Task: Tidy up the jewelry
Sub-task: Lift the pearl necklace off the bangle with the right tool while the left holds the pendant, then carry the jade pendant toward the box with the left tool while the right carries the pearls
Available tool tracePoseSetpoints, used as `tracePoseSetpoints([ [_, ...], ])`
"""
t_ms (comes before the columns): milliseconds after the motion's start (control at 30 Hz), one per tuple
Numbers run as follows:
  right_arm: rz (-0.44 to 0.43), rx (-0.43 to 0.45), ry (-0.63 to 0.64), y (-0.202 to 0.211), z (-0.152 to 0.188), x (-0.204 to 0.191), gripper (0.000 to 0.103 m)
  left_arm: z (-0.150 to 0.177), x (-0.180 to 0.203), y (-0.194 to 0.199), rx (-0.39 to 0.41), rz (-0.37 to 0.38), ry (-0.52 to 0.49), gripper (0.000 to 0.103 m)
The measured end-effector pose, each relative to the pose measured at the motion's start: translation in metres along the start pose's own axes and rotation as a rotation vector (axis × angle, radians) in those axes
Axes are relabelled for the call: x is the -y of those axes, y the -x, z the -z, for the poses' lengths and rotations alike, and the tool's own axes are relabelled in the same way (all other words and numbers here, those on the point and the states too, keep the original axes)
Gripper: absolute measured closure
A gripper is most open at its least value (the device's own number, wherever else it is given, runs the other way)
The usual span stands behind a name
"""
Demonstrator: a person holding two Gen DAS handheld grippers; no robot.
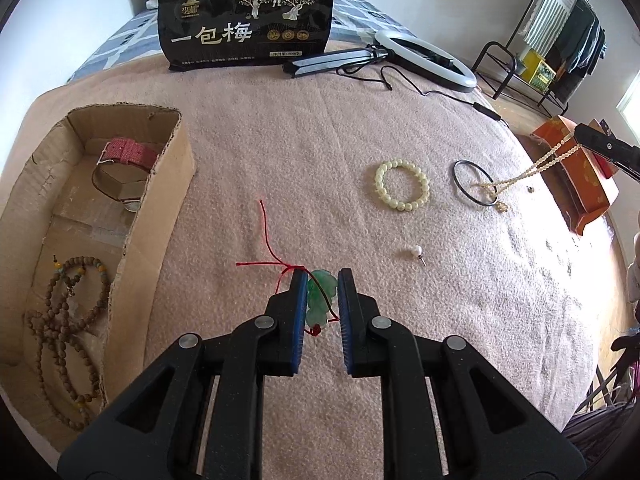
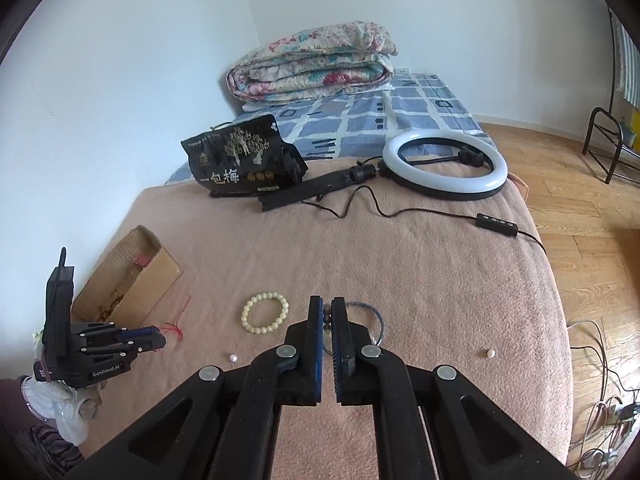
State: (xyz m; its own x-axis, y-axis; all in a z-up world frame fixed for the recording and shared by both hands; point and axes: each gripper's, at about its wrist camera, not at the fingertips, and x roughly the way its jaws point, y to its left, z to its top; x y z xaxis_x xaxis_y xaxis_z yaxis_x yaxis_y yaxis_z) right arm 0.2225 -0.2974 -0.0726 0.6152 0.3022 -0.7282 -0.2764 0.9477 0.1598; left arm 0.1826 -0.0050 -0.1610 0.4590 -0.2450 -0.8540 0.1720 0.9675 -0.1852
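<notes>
Jade-green pendant (image 1: 319, 298) sits pinched in my left gripper (image 1: 322, 300), red cord (image 1: 269, 236) trailing over the blanket (image 1: 320, 152) beside the box (image 1: 160, 216). It looks light, hard and brittle. Right gripper (image 2: 327, 320), nearly closed, lifts a limp chain (image 1: 532, 170).

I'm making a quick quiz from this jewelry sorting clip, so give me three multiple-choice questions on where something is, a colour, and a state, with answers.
1. Where is the pink-strapped watch?
A. in the cardboard box
B. on the blanket
C. in the orange box

2. What colour is the pendant between the left gripper fingers?
A. white
B. green
C. brown

3. How is the right gripper?
A. wide open
B. shut on a thin bead necklace
C. holding the cream bracelet

Answers:
1 A, it lies inside the box walls.
2 B, green stone on red cord.
3 B, the strand hangs from its tips.
</notes>
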Motion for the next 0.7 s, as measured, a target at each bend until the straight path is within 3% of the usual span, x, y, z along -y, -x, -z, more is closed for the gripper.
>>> tracePoseSetpoints([
  [700, -0.045, 0.107, 0.057, 0.063, -0.033, -0.049, 0.102, -0.019, -0.024, 0.082, 0.130, 0.004, 0.050, 0.090],
])
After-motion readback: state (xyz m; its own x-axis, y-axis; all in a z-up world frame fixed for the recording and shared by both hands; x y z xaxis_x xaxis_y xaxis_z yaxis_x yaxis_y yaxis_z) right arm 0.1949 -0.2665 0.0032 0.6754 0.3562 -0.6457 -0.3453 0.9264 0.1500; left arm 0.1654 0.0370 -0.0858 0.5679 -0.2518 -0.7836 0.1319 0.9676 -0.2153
